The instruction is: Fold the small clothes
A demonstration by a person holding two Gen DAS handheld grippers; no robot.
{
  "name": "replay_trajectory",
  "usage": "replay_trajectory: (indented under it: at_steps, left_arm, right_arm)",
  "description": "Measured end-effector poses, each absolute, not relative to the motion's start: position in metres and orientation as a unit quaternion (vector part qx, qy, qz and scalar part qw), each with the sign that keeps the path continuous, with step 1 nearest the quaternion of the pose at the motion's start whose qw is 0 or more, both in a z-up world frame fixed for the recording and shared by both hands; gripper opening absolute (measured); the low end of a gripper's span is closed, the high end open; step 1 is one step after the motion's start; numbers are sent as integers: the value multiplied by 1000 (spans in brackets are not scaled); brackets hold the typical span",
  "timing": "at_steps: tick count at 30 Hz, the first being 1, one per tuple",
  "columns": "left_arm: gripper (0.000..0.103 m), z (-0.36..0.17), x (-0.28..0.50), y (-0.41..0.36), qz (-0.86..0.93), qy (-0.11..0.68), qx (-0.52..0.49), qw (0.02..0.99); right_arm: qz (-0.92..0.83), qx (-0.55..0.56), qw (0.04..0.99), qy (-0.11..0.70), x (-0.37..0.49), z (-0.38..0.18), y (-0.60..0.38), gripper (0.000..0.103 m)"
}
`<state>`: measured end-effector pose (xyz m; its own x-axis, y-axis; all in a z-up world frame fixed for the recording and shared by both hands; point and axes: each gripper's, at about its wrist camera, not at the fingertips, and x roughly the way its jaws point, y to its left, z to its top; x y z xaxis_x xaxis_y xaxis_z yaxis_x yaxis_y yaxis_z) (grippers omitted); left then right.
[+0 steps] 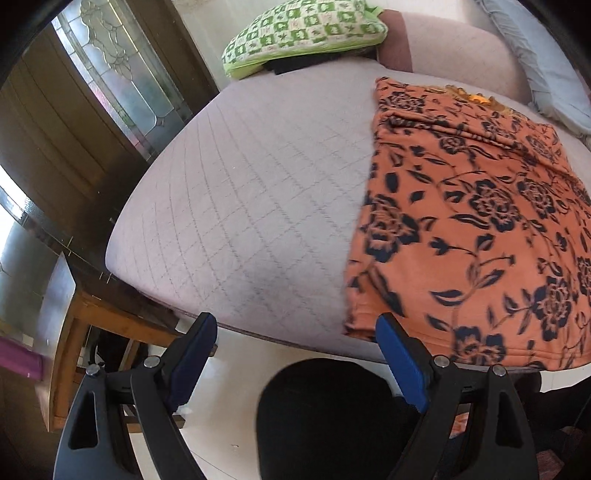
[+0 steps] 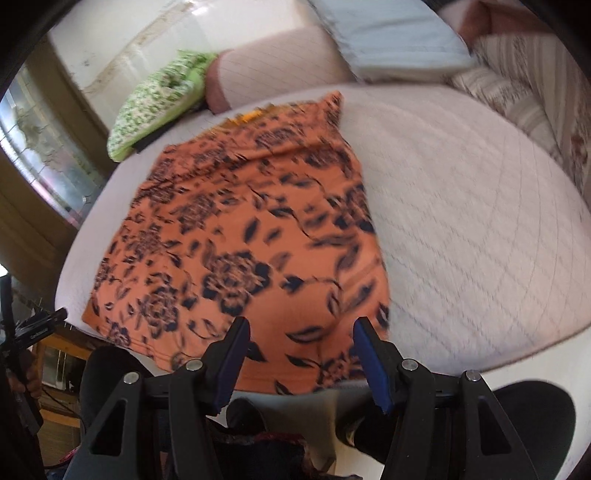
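Observation:
An orange garment with dark blue flowers [image 1: 476,221] lies flat on the pale quilted mattress [image 1: 258,192], its near hem at the mattress's front edge. My left gripper [image 1: 295,325] hovers open over that front edge, just left of the garment's near left corner, with nothing between its blue pads. In the right wrist view the same garment [image 2: 236,236] fills the middle. My right gripper [image 2: 301,328] stands open above the garment's near hem toward its right corner, apart from the cloth.
A green-and-white patterned cushion [image 1: 306,33] sits at the mattress's far left, a pale blue pillow [image 2: 391,37] and a striped pillow [image 2: 517,92] at the back right. A wooden stool [image 1: 96,325] and a dark door [image 1: 66,147] stand to the left. Something black and rounded [image 1: 325,417] lies below the front edge.

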<state>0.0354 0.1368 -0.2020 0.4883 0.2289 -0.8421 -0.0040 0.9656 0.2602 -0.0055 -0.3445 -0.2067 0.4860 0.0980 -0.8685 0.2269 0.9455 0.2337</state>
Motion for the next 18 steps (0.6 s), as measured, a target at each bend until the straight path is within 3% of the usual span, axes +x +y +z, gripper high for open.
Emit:
replay_trajectory:
  at_steps: [12,13,15,16,18]
  left_arm:
    - [85,-225,54,138,-34,539,52,840]
    - [81,-228,56,136,-36,540,50,839]
    - [59,-233,61,134,-51,547,38,835]
    - [53,-238,65,133,-64,552,28,831]
    - [26,-248,71,132,-74,567,16,820]
  right_arm:
    - [-45,192,842,502,0,-213,-353,62]
    - [-42,193,842,503,0,-214,-352,62]
    - [-40,193,842,502,0,-214,-350,62]
    - [-41,193,842,502,0,-214,-350,62]
    - [-42,196,843,499,0,-213,-351,62]
